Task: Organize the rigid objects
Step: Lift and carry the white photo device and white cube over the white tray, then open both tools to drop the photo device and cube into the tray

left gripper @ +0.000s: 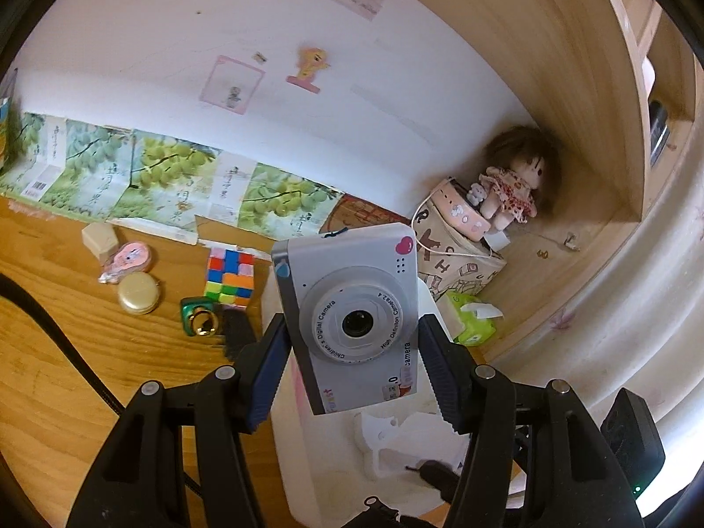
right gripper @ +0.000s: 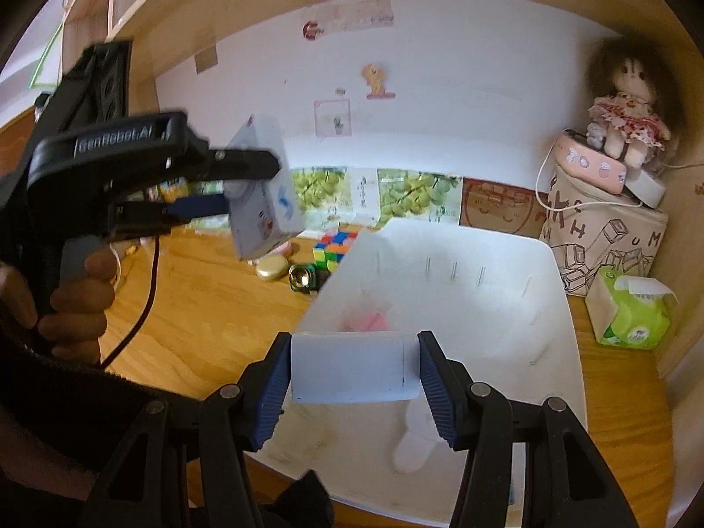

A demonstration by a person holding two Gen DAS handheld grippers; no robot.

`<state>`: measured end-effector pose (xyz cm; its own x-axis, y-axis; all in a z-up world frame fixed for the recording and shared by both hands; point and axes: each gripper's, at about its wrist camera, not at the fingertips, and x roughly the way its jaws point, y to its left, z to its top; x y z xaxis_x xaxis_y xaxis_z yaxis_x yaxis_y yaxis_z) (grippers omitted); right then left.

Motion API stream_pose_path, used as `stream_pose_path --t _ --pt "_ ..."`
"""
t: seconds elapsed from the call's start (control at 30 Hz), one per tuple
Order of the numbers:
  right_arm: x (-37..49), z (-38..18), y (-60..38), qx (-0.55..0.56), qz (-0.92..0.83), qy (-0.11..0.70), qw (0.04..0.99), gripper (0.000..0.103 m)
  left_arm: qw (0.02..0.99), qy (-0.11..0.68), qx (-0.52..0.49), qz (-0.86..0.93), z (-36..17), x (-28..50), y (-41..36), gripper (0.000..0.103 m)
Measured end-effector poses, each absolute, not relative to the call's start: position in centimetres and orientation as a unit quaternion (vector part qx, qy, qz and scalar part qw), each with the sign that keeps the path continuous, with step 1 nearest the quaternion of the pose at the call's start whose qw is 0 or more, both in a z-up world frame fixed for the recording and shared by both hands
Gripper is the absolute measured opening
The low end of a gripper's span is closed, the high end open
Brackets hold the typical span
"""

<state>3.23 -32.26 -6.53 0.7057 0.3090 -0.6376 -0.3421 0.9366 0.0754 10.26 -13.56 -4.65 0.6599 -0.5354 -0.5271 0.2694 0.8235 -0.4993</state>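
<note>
Left claw (left gripper: 354, 365) is gripping a silver children's digital camera (left gripper: 352, 317) by its two short ends, both blue pads pressing the body, lens facing back toward the wrist view. In the right wrist view the same left claw (right gripper: 246, 185) is showing side-on at upper left, held level above the counter (right gripper: 211, 308) by a hand (right gripper: 75, 299) wrapped around its grip, with the camera (right gripper: 268, 193) tilted and hanging in the air, clear of the surface. Right claw (right gripper: 354, 367) is closing on a pale rectangular block (right gripper: 352, 369), one pad on each end, directly over the near rim of the white bin.

White bin (right gripper: 550, 330) is occupying the centre of the counter, open upward, with a pink item (right gripper: 372, 321), too blurred to identify, lying on its floor. A printed fabric bag (right gripper: 607, 242) is standing behind the bin's far right corner, carrying a pink case (right gripper: 589, 167) and a doll (right gripper: 625, 119). A green tissue pack (right gripper: 629, 312) is sitting just beside the bin's right wall, near the wooden side panel.

Left of the bin, a multicoloured puzzle cube (left gripper: 231, 277), a green ring box (left gripper: 200, 314), a gold round tin (left gripper: 138, 292) and a pink trinket (left gripper: 127, 259) are lying near one another. Bare wood is extending from these items toward the near edge.
</note>
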Motion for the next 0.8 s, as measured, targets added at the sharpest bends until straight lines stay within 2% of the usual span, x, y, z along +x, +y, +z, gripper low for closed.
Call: stream_pose_path --t 0.4,0.8 --pt "6.6 -9.2 -33.1 -0.053 0.226 0.400 0.886 0.057 0.897 0.367 -0.120 -0.217 -5.3 11.9 -18.2 0.063" --pt "9.5 -11.8 -34.9 -0.028 0.205 0.453 0.868 0.057 0.879 0.416 -0.083 -0.218 -7.5 14.2 -21.1 0.063"
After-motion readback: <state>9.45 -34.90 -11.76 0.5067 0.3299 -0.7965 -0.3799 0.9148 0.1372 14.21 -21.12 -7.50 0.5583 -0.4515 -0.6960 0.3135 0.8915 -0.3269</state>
